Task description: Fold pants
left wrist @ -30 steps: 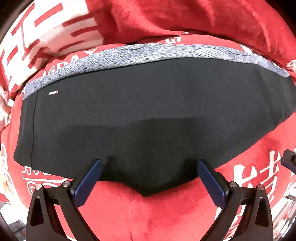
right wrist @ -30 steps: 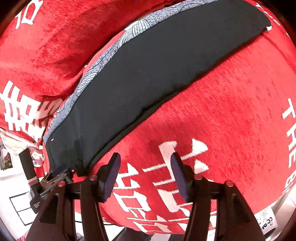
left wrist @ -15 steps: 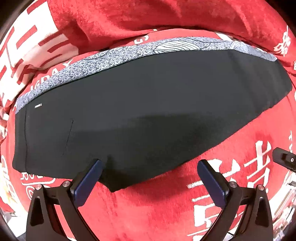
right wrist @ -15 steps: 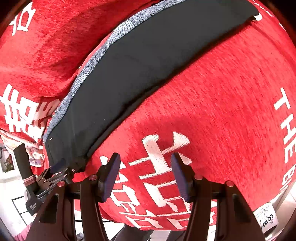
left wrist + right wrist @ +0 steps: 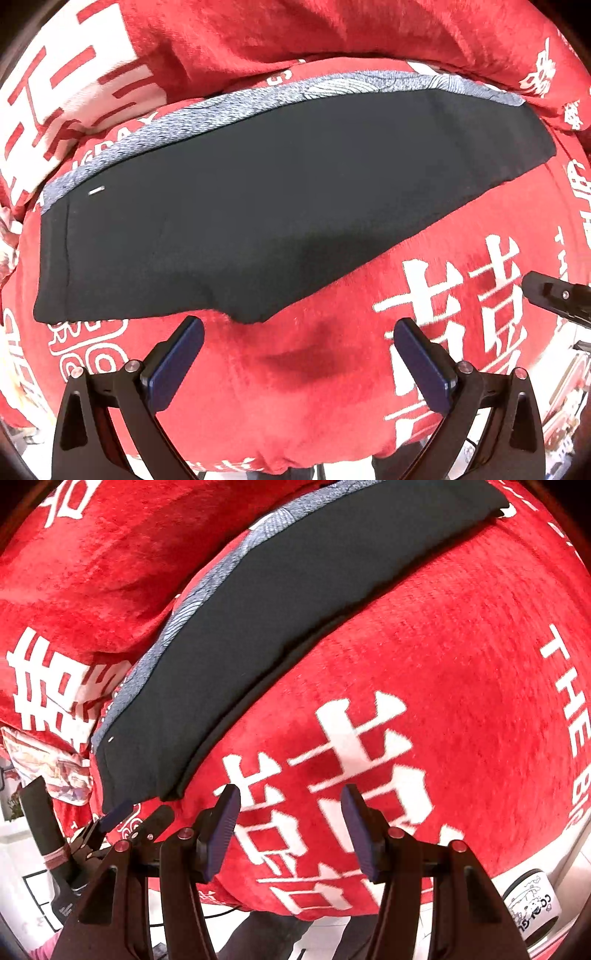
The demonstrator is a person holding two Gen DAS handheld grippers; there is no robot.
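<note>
While I look down through both wrist cameras, the pants (image 5: 266,206) lie as a long, flat, matte black band, folded lengthwise, on a plush red blanket (image 5: 332,387) printed with big white characters. A grey strip of fabric (image 5: 258,99) with a fine wave pattern edges the far side of the pants. My left gripper (image 5: 298,363) hangs just short of their near hem, its blue ribbed pads spread wide with only red pile between them. My right gripper (image 5: 291,832) sits beside the near corner of the pants (image 5: 280,627), jaws parted and empty, over the white lettering, touching nothing.
</note>
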